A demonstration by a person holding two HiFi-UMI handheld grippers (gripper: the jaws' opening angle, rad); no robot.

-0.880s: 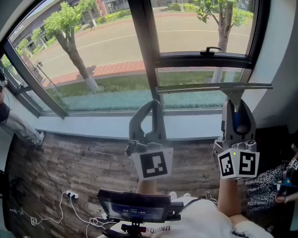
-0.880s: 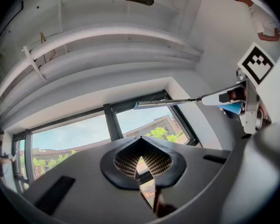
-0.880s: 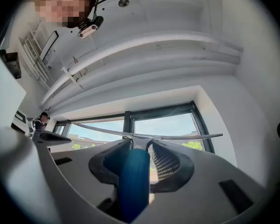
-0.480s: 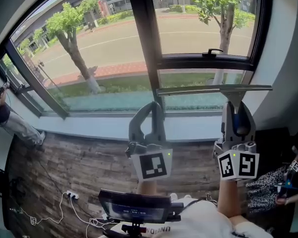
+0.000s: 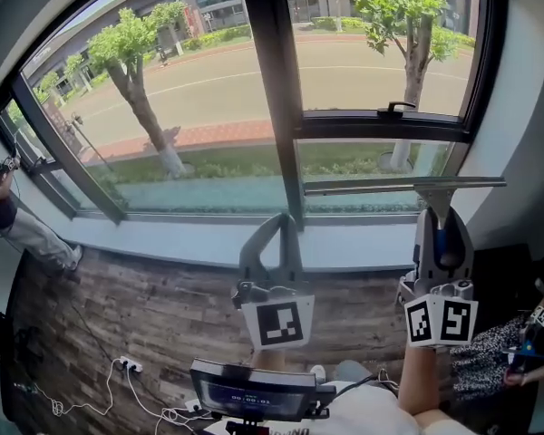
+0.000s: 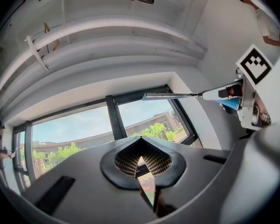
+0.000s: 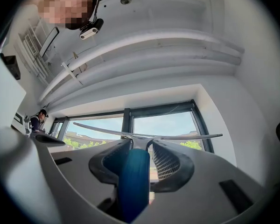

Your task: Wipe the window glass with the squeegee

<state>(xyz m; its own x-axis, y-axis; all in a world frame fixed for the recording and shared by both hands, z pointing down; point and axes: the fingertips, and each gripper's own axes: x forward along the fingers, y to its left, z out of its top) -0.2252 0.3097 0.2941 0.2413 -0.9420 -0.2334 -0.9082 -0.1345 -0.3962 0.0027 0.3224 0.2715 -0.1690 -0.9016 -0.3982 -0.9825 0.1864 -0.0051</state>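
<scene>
**As squeegee lies across lower right pane, left tool is empty**

Where the dark centre post [image 5: 276, 89] splits the window, the squeegee [image 5: 399, 186] spans the small lower pane [image 5: 363, 163] to its right. The blade is nearly level and reaches from the post almost to the right-hand frame. It sits low on that pane, under the crossbar that carries the window latch [image 5: 397, 108]. Whether its edge presses the glass cannot be told.

The right hand-held gripper [image 5: 441, 220] stands upright below the blade. Its jaws are clamped on the squeegee's blue handle [image 7: 133, 181], which fills the gap between the pads in the right gripper view, with the blade crossing just above them.

The left hand-held gripper [image 5: 281, 220] is held upright beside it, in front of the post's foot, well apart from the squeegee. Its jaws are drawn together at the tips with nothing between them; only window shows through the slit behind the ribbed pads [image 6: 154, 161]. From the left gripper view the squeegee shows up and to the right.

Below the pale sill [image 5: 190, 238] lies a wood-plank floor [image 5: 118, 306] with white cables [image 5: 127, 370]. A person [image 5: 9, 216] stands at the far left.
</scene>
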